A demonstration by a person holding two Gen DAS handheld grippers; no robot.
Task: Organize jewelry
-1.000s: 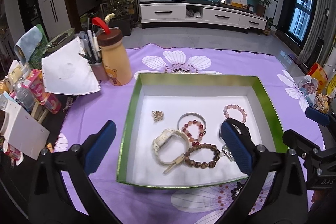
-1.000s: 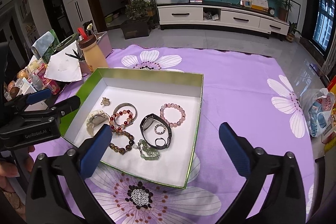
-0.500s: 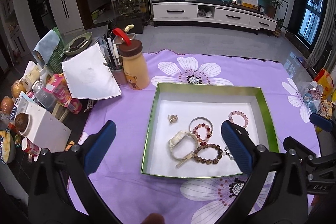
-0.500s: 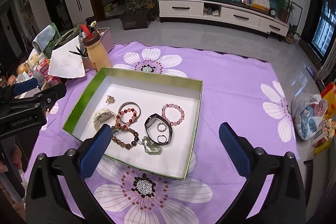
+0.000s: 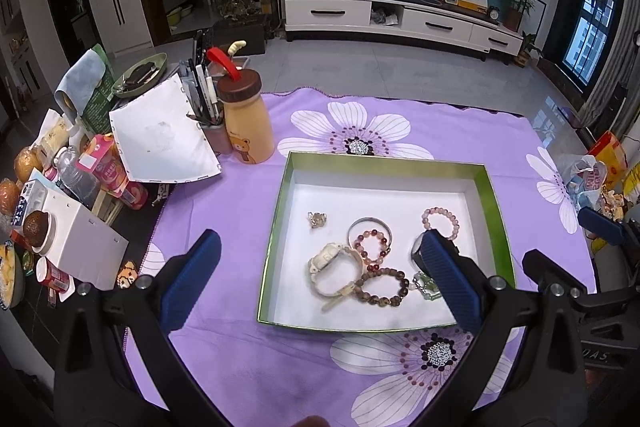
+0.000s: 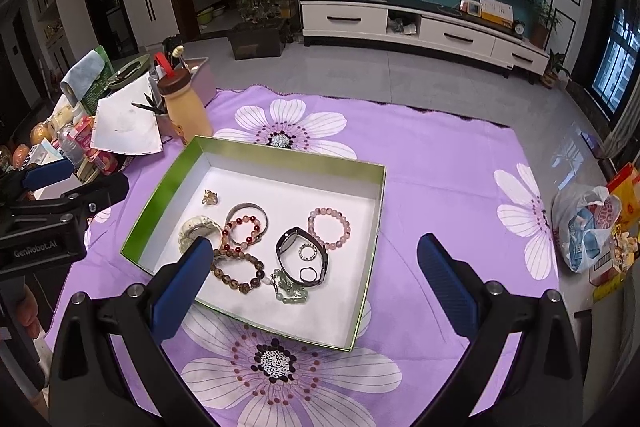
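— Lying inside a shallow green-rimmed box (image 6: pixel 280 158) with a white floor: a cluster of jewelry. A black watch (image 6: pixel 298 254) sits near the middle, its long axis running from far-left to near-right, with a pink bead bracelet (image 6: pixel 330 227) just beside it on the right.

— Where is the box from each hand-held gripper?

— It rests on a purple flowered cloth (image 6: pixel 440 163) over the table. From the right hand-held gripper (image 6: pixel 314 281) the watch lies just ahead, slightly left of centre. From the left hand-held gripper (image 5: pixel 320 281) a white watch (image 5: pixel 332 265) lies straight ahead.

— Are they holding anything?

— No. Both are spread wide and empty, above the near edge of the box. I judge the right one nearer the black watch.
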